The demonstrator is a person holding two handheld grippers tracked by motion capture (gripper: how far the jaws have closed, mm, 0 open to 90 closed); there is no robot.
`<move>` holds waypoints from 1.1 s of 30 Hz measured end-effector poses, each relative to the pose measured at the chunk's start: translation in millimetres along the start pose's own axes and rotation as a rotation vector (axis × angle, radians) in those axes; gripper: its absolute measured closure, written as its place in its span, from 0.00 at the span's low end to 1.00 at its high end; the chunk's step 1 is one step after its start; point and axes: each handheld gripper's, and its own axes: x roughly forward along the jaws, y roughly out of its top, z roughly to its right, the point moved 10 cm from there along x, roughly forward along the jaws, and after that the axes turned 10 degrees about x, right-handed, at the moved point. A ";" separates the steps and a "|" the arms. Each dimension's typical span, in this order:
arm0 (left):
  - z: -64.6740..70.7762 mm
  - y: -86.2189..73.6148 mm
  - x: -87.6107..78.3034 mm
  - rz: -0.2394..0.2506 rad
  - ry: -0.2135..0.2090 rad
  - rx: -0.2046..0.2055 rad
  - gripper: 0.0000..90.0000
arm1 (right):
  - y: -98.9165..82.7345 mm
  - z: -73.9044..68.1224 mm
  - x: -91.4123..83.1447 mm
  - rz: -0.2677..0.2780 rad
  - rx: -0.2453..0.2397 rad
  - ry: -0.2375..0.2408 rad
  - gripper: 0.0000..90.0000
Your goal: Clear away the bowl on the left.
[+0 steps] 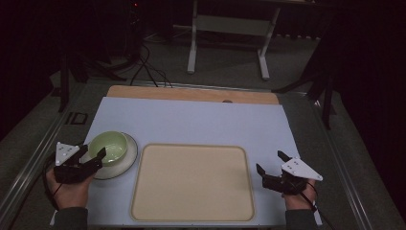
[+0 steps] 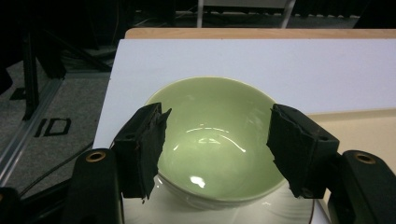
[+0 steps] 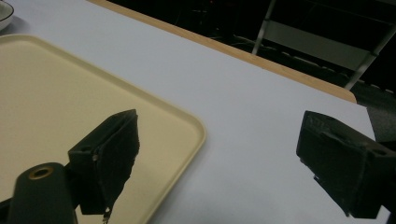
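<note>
While my left gripper [image 2: 215, 149] spans the green bowl [image 2: 217, 140] on its white plate [image 1: 125, 163] with jaws wide apart, gripping nothing, my right gripper [image 1: 270, 162] hovers open beside the beige tray [image 1: 191, 184].

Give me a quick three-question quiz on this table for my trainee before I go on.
1. True or false: the left gripper is shut on the green bowl.
2. What does the bowl stand on?
A. the beige tray
B. the white plate
C. the bare mat
3. Which gripper is beside the tray's right edge?

Key
1. False: its jaws are open, either side of the bowl.
2. B
3. The right gripper, open.
</note>
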 end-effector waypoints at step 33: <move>-28.2 -26.1 42.6 -0.200 0.125 -0.146 0.66 | 5.6 3.7 -6.1 0.042 0.029 0.000 0.15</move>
